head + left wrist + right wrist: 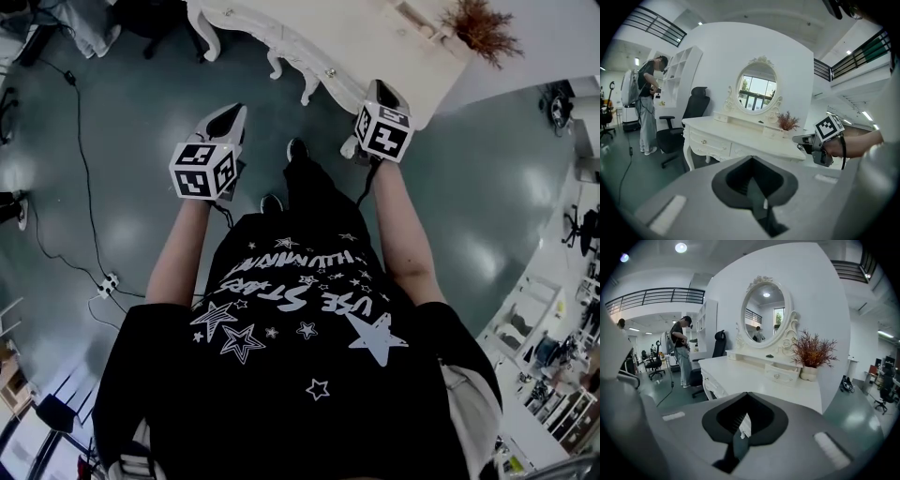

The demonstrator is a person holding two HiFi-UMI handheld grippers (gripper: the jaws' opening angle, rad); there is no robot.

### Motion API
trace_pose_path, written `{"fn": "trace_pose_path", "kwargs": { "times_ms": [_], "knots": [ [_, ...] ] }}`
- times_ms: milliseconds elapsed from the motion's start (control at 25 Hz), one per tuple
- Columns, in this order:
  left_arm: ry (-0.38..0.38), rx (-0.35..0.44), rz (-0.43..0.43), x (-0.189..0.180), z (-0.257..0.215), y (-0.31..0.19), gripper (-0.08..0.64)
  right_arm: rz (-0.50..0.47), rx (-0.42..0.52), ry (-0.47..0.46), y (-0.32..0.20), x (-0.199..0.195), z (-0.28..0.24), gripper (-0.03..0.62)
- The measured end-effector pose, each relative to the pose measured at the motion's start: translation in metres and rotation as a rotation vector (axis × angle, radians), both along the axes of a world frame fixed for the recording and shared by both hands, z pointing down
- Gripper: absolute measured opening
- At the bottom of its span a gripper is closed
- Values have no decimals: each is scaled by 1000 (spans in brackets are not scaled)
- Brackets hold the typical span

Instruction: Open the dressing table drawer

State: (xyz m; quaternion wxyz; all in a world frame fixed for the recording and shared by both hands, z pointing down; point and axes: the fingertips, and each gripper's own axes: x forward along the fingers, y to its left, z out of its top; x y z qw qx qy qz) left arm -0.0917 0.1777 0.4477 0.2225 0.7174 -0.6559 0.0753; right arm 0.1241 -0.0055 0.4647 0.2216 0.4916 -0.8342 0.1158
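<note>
The white dressing table (356, 37) stands ahead of me, its front drawers with small knobs (704, 141) facing the left gripper view. A small drawer (780, 375) on the tabletop shelf seems to stick out a little. My left gripper (228, 117) hovers over the floor short of the table front, shut and holding nothing; its tip (751, 158) points at the table. My right gripper (384, 91) is at the table's near corner, also shut and holding nothing, and its tip (746, 394) points across the tabletop. It shows in the left gripper view too (806, 139).
An oval mirror (766, 317) and a dried plant in a vase (813, 352) sit on the table. A black office chair (691, 112) stands at its far end, with a person (647, 93) beyond by white shelves. A cable and power strip (108, 281) lie on the floor at left.
</note>
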Motion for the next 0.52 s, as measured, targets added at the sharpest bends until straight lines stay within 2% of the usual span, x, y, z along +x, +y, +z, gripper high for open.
{"fn": "trace_pose_path", "kwargs": {
  "times_ms": [240, 520],
  "knots": [
    [10, 11, -8, 15, -1, -1, 0, -10, 3, 6, 5, 25, -1, 27],
    [36, 19, -35, 41, -15, -29, 0, -42, -15, -12, -13, 40, -8, 26]
  ]
}}
